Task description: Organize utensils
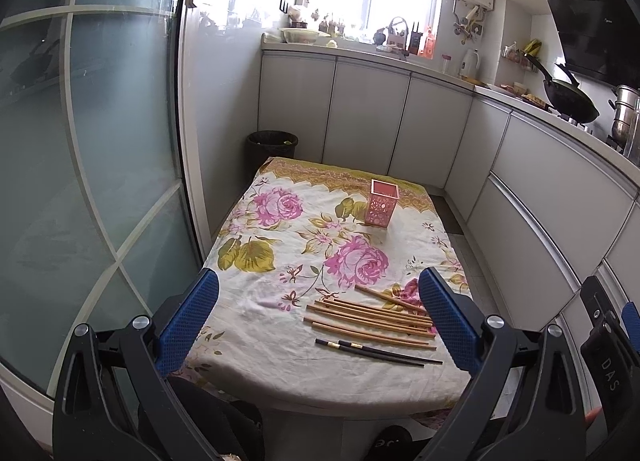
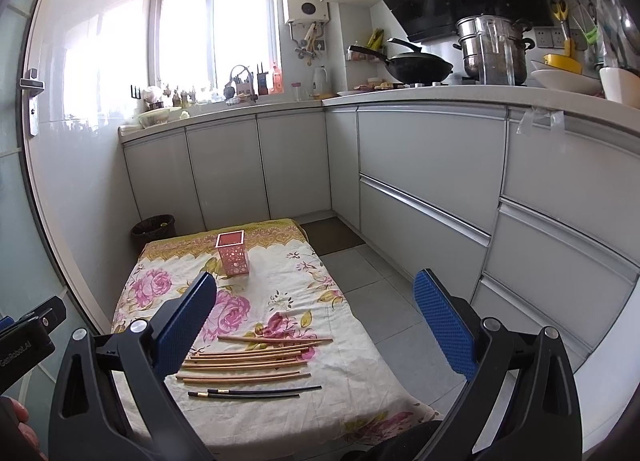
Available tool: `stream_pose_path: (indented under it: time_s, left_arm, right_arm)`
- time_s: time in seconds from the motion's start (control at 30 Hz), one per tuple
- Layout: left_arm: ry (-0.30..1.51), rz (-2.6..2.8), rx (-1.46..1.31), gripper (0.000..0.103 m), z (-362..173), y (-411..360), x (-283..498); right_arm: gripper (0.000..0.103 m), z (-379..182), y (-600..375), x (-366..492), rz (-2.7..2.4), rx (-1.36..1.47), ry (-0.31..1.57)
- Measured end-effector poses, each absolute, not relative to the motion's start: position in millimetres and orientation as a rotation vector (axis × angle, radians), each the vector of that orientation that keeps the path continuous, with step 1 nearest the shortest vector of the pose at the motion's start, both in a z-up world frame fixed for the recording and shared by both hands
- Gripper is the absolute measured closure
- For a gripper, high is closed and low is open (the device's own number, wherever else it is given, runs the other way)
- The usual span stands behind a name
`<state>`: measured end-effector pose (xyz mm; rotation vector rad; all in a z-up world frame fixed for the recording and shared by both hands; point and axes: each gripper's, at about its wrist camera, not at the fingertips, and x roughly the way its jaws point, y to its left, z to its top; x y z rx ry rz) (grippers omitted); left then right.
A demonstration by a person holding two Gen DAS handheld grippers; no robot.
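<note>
Left wrist view: left tool [image 1: 318,301] hangs over the near end of the desk [image 1: 248,373], blue pads spread wide, nothing between them.
Right wrist view: right tool [image 2: 316,311] likewise splayed and empty, above the near right part of the desk.
Surroundings: grey cabinets [image 2: 424,185] run along the far and right sides; a black bin [image 1: 272,149] stands on the floor past the far left corner; a glass door [image 1: 92,141] closes the left side.
Cloth: a flowered cloth [image 1: 280,261] covers the whole desk.
Holder: a pink pierced holder [image 1: 382,203] stands upright near the far edge, well apart from the sticks.
Wooden chopsticks [image 2: 248,361]: lying loose in a rough row across the near end, some crossing.
Black chopsticks [image 2: 256,393]: two, side by side, just nearer than the wooden ones.
In the way: nothing lies between tools and sticks.
</note>
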<state>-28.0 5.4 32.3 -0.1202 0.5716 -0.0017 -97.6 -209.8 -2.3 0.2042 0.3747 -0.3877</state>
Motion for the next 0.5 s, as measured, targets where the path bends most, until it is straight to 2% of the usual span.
stream_pose_path:
  time_s: [0.5]
  left_arm:
    - [0.556, -0.017, -0.101, 0.007, 34.7, 2.1, -30.3]
  right_arm:
    - [0.007, -6.2, -209.4, -94.8, -0.388, 0.207, 0.391]
